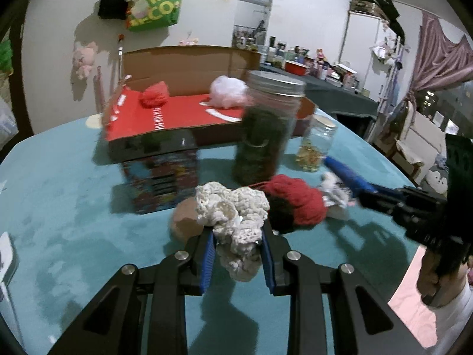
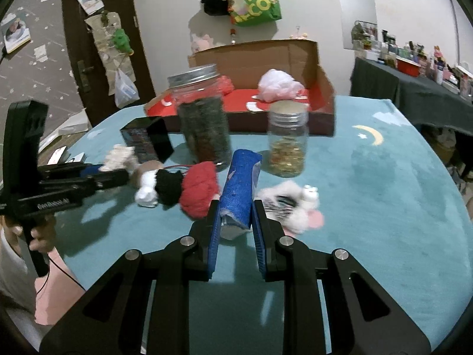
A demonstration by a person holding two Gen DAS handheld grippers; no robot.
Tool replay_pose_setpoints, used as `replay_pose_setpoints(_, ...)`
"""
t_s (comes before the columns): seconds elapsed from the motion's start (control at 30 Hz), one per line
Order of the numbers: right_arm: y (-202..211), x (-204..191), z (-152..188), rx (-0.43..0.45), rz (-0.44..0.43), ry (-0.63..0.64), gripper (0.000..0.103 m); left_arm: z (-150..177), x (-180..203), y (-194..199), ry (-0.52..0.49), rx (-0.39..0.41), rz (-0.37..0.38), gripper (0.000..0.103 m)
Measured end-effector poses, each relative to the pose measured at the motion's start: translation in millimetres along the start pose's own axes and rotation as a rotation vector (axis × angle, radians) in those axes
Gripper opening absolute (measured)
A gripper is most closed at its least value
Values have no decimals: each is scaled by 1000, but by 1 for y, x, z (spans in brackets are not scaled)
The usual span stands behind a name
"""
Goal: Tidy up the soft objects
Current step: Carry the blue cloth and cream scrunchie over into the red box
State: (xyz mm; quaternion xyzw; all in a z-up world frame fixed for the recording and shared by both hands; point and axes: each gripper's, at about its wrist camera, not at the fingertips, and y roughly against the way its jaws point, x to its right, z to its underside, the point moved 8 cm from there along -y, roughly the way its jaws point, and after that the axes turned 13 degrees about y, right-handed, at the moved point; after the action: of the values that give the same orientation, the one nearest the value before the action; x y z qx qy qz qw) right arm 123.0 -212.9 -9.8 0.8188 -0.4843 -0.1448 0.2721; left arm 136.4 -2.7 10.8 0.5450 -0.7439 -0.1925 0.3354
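Observation:
My left gripper is shut on a cream knitted piece, which bulges out between the blue pads. In the right wrist view the same gripper shows at the left with the cream knitted piece at its tip. My right gripper is shut on a blue foam roll. A red, black and white yarn toy lies on the table between the two grippers. A white zebra-striped plush lies just right of the right gripper. The cardboard box behind holds a pink fluffy ball and a red pom.
A tall dark-filled jar and a small jar stand in front of the box. A colourful carton stands at the left and a brown ball lies beside the yarn toy. The teal table cover stretches right.

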Motion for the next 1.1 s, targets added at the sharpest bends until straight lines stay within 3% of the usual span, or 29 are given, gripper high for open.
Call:
replay_pose_setpoints(0.4,11,50,11,-50,45,-36,20,-12,-73,4,73,-38,-102,29)
replay_pose_setpoints(0.87,-13,94,-7,-101,-61,21,20,-42,-118,-25,-49,-100,-124,29)
replay_pose_setpoints(1.1,-30,104,-23,-123,-123,88,20,-59,-114,-38,-114,-129,-86,29)
